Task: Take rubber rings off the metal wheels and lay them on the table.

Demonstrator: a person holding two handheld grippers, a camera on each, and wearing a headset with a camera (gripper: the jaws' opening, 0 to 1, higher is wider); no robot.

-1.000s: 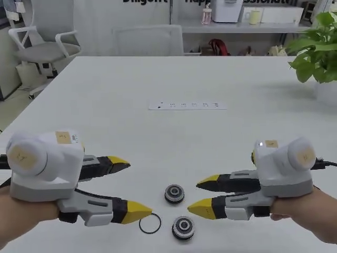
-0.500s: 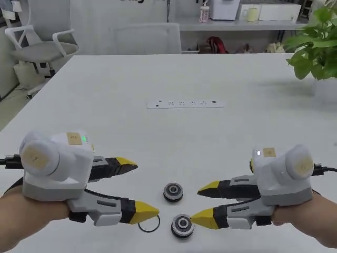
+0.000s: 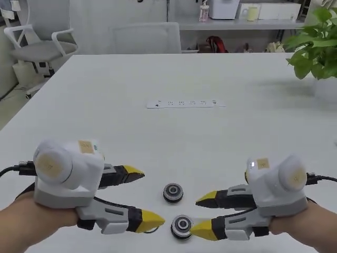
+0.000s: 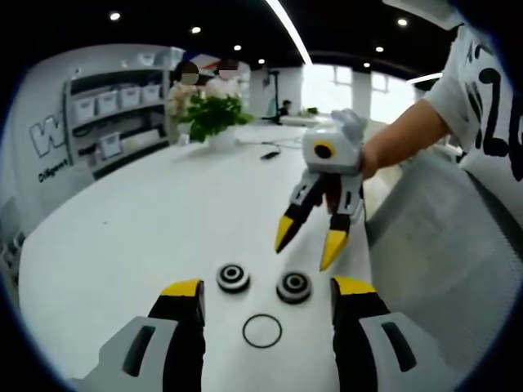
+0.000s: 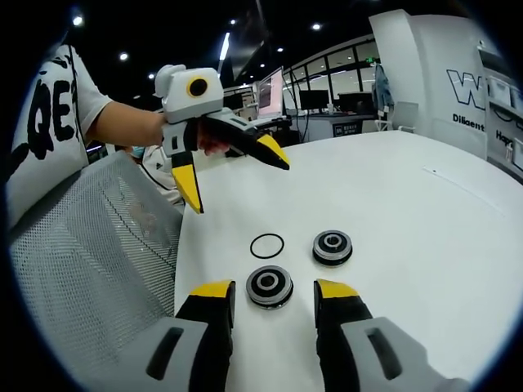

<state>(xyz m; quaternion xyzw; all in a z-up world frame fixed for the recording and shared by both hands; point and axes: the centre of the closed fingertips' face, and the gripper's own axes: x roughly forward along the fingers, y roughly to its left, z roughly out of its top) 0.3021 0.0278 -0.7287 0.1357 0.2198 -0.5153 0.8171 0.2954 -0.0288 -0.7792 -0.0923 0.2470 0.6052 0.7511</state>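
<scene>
"Diligent" on the white wall (image 5: 445, 82)

Left gripper (image 3: 147, 196), lower left of the head view: a rounded white housing over a grey base, a round tan sticker on its end, a square tan label on top; black jaws tipped in yellow; a black cable (image 3: 13, 169) leaves it at the frame's left edge; right gripper (image 3: 200, 214), lower right, is built alike, with a small light lit beside its label; the T-shirt (image 4: 482, 98), upper right of the left gripper view, is white with black lettering.
</scene>
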